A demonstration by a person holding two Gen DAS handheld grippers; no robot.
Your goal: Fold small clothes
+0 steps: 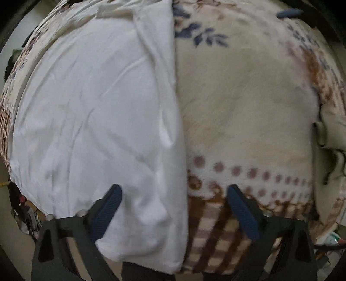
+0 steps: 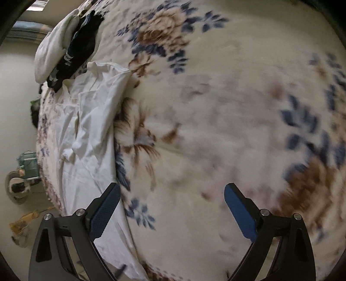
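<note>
A white garment (image 1: 97, 112) lies spread flat on a floral blanket (image 1: 237, 97), its right edge folded into a straight line. My left gripper (image 1: 174, 190) is open and empty, hovering over the garment's near right corner. In the right wrist view the same white garment (image 2: 93, 121) lies at the left, with a crumpled sleeve or collar on top. My right gripper (image 2: 172, 190) is open and empty above the bare blanket (image 2: 216, 108), to the right of the garment's edge.
A pile of white and black clothes (image 2: 64, 47) lies at the far end of the bed. Beige cloth (image 1: 330, 138) lies at the blanket's right edge. The other gripper's blue fingertip (image 1: 288, 13) shows at the top. Clutter sits on the floor (image 2: 21, 179) at left.
</note>
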